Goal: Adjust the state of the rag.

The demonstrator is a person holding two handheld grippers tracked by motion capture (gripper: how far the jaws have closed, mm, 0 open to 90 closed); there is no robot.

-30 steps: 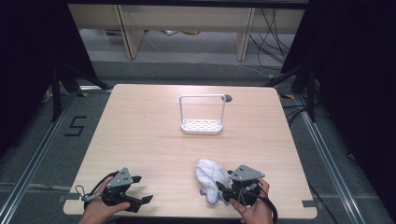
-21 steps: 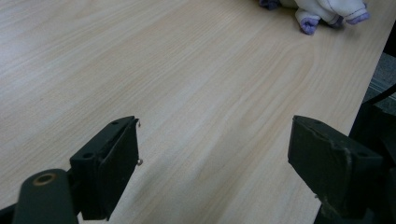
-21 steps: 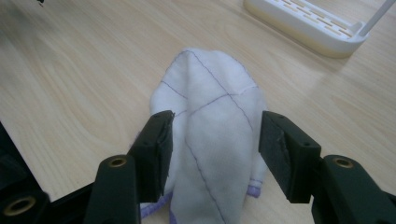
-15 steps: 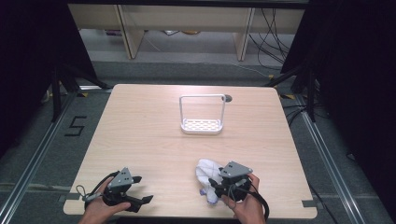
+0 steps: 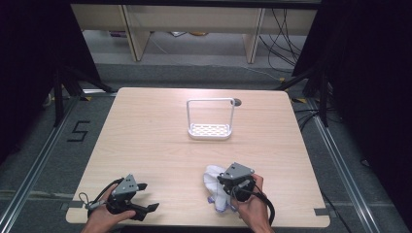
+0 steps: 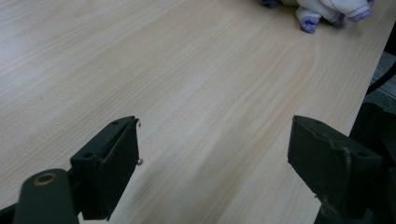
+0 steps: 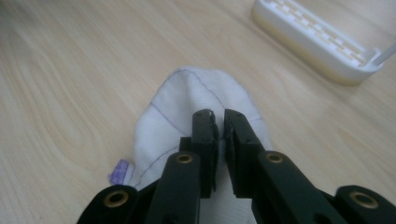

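A crumpled white cloth with purple stitching (image 5: 211, 188) lies near the table's front edge, right of centre. My right gripper (image 5: 221, 184) sits on top of it. In the right gripper view its jaws (image 7: 220, 126) have just been closing and now stand almost together, pinching a fold of the cloth (image 7: 187, 98). My left gripper (image 5: 148, 197) rests at the front left of the table with its jaws spread wide. Nothing lies between them but bare wood (image 6: 215, 158). The cloth (image 6: 327, 9) shows far off at the top of the left gripper view.
A white wire-framed drainer rack (image 5: 210, 130) stands at the table's far middle, and its slotted base (image 7: 317, 42) shows ahead to the right of the cloth. A small dark hole (image 5: 237, 102) sits behind the rack. The table's front edge (image 5: 194, 225) runs just below both hands.
My right gripper has shifted left onto the cloth and its jaws have closed on it. The left gripper has stayed put, still open.
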